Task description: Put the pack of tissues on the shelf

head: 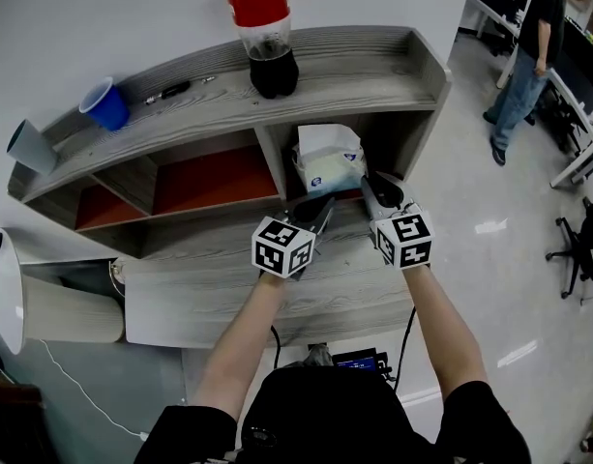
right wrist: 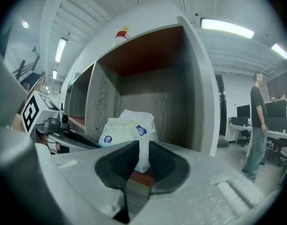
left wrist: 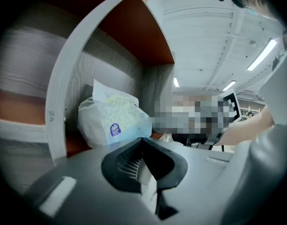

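Office bay, pale floor, grey wood shelf point(head: 373, 77) with red-lined compartments standing on a grey counter point(head: 209, 293).

On the shelf top, blue cup point(head: 106, 104) at 10 o'clock, cola bottle point(head: 267, 42) at 12.

Left gripper point(head: 313, 211): pad tips together, nothing between them. It sits in front of the right-hand compartment, low on the opening's left side.

Pack of tissues point(head: 328, 159): already inside that right-hand compartment, resting on its red floor and apparently stood on end with a slight lean. From the left gripper it lies at about 1 o'clock, from the right gripper at about 10 o'clock.

Right gripper point(head: 384, 194): jaws narrow, a slim gap. The pack's white end flap lines up with the gap, but the pads don't look to be pressing on it. It's just beside the pack's right face, so it's the nearer of the two.

Person point(head: 530, 56) standing at 2 o'clock, well apart from the shelf.

Judgement: placement looks done. What's left is backing both grippers out toward 6 o'clock. The right one should go straight back along the compartment axis. Its tip is close enough to snag the flap and tip the pack.
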`<state>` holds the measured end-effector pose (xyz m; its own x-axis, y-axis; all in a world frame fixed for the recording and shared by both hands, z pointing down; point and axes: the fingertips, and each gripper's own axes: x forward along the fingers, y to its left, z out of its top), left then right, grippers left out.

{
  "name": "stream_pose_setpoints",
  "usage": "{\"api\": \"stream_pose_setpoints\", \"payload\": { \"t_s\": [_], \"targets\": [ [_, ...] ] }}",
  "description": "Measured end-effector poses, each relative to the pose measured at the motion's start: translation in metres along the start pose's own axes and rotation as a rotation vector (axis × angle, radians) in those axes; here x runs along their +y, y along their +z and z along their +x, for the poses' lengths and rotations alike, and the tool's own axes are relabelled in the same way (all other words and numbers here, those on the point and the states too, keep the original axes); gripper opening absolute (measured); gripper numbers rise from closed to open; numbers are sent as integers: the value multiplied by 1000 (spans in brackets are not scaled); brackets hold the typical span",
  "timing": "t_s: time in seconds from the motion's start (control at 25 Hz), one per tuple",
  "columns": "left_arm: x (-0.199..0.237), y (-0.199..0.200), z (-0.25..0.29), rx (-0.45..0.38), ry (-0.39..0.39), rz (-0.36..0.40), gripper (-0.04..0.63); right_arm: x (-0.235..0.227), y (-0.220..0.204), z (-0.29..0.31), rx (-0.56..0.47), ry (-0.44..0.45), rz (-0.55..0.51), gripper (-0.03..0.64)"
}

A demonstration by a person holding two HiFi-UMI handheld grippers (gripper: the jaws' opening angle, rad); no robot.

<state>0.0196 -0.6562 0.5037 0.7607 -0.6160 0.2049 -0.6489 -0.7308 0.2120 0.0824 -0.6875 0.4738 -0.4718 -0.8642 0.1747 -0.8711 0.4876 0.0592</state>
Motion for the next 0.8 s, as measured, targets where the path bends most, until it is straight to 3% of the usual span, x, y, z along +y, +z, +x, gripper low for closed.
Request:
{"api": "stream_pose_setpoints", "payload": {
  "t_s": [0.48, 0.8],
  "targets": [
    [-35, -4, -28, -21, -31, 41, -6, 13, 1, -35, 12, 56, 14, 81],
    [-58, -18, -59, -53, -24, 24, -7, 29, -9, -77, 14, 99, 31, 5]
  ]
}}
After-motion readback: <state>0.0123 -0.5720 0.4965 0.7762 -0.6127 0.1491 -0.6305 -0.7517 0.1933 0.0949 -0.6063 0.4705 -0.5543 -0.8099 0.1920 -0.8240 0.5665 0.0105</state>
